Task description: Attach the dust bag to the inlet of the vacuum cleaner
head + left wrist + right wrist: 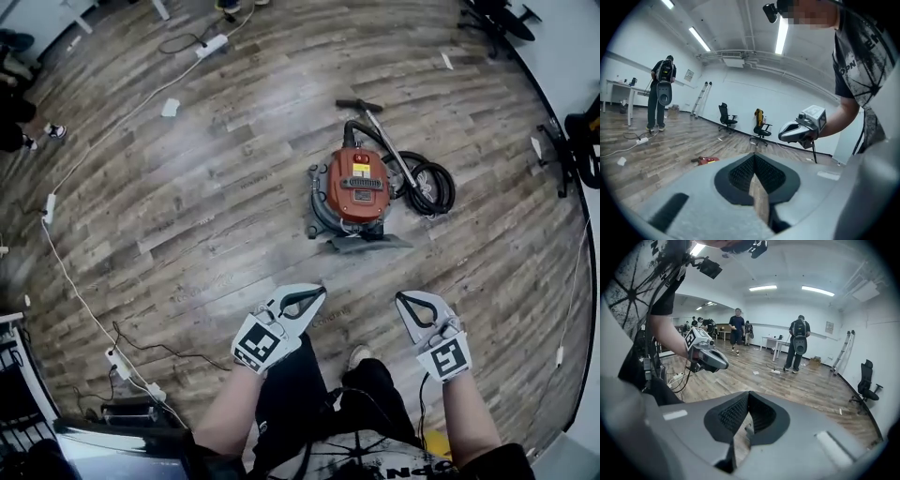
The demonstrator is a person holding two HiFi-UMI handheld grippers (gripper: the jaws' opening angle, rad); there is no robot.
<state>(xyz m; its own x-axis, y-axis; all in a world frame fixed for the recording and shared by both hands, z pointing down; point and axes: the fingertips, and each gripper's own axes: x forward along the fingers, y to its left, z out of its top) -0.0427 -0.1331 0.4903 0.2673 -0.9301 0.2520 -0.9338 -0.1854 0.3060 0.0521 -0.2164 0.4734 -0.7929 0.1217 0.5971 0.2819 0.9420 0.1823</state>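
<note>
Fingers of left gripper (pixel 317 294) and right gripper (pixel 403 300) meet on nothing, seemingly idle, well above the vacuum cleaner (pixel 358 187).

The vacuum cleaner (pixel 358 190), centre right in the head view, is shown too small for its inlet to be made out; the flat grey piece (pixel 370 244) below it cannot be identified.

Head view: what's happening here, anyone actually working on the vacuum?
A person stands holding a gripper in each hand. The left gripper and right gripper are both shut and empty, held out in front of the body. The red vacuum cleaner sits on the wooden floor ahead, its hose coiled beside it, untouched by either gripper.
</note>
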